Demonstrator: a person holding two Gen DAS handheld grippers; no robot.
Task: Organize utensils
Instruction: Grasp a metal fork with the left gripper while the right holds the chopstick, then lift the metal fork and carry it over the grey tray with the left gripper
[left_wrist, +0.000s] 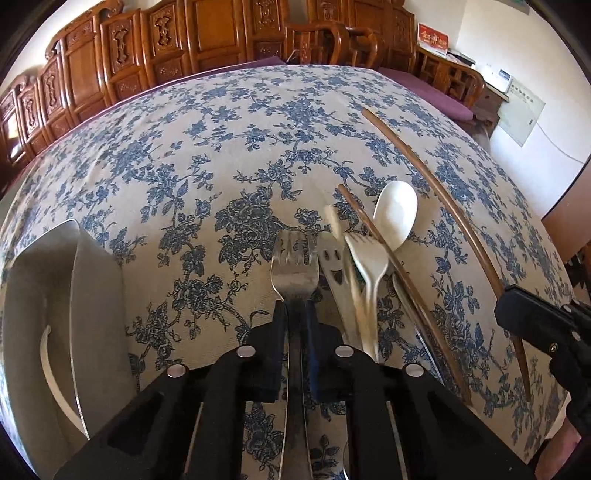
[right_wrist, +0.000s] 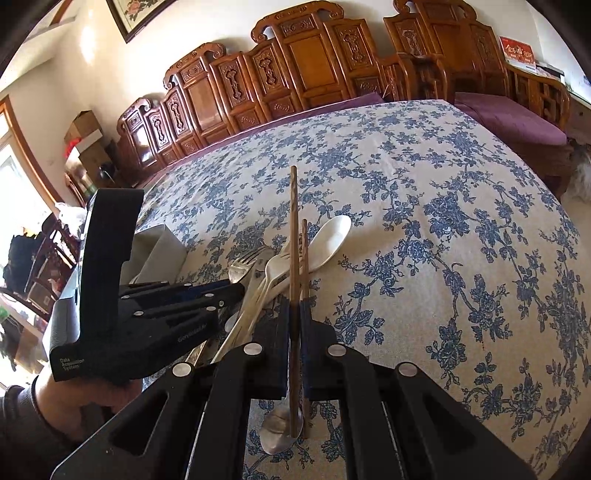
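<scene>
In the left wrist view, a metal fork (left_wrist: 294, 266) is clamped between the fingers of the left gripper (left_wrist: 295, 314), held low over the floral tablecloth (left_wrist: 184, 155), with a grey tray (left_wrist: 44, 295) at its left.

In the right wrist view, a wooden chopstick (right_wrist: 293, 258) is pinched by the right gripper (right_wrist: 294, 314), pointed forward, beside the white spoon (right_wrist: 328, 240).
</scene>
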